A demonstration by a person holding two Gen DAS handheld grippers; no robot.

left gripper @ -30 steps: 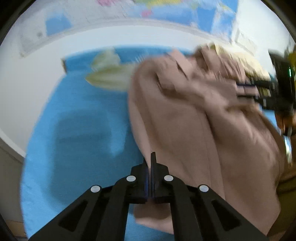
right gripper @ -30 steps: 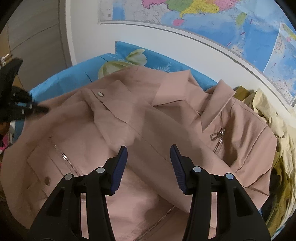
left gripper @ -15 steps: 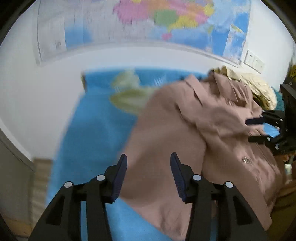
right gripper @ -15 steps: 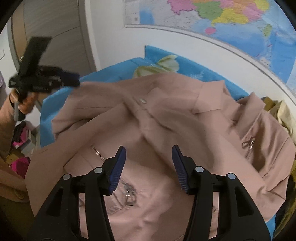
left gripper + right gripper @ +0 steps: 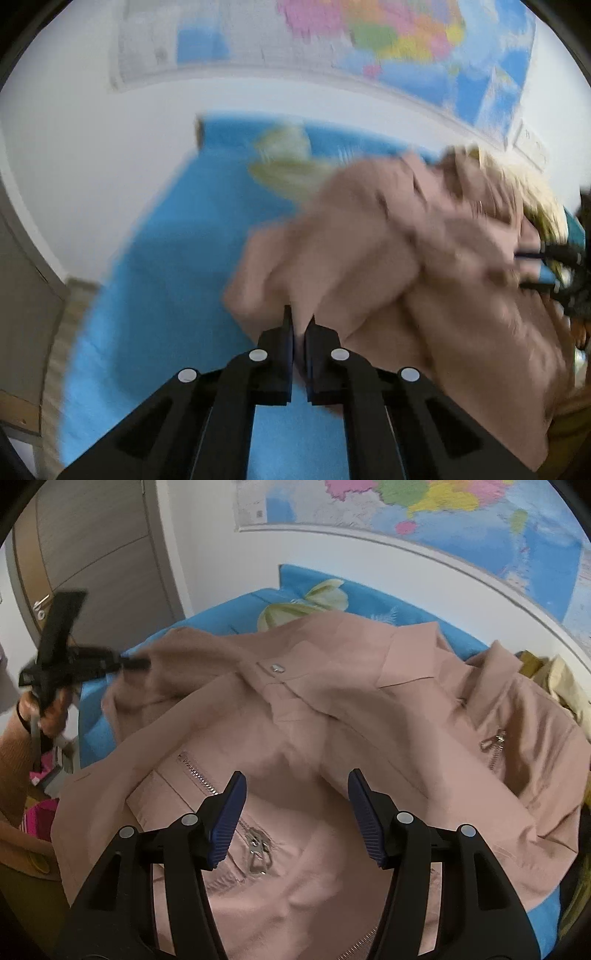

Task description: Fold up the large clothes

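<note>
A dusty-pink zip jacket (image 5: 332, 720) lies spread on a blue bed sheet (image 5: 295, 579). In the left wrist view the jacket (image 5: 406, 258) is blurred and bunched. My left gripper (image 5: 299, 321) is shut on a fold of its near left edge, with pink cloth pinched between the pads. From the right wrist view, that left gripper (image 5: 135, 662) holds the jacket's far left corner, lifted off the sheet. My right gripper (image 5: 297, 786) hovers over the jacket's middle near a zip pocket. Its jaws are opening and grip nothing. It also shows as the right gripper (image 5: 535, 269) at the right edge.
A heap of yellow and cream clothes (image 5: 561, 679) lies at the bed's far right. A map (image 5: 443, 509) hangs on the white wall behind the bed. A grey door (image 5: 92, 554) stands at the left. A person's hand (image 5: 48, 716) holds the left gripper beside the bed edge.
My left gripper was shut, opened half a second ago, and has now shut again on the jacket's edge, lifting it. The right gripper's jaws have spread a little wider.
</note>
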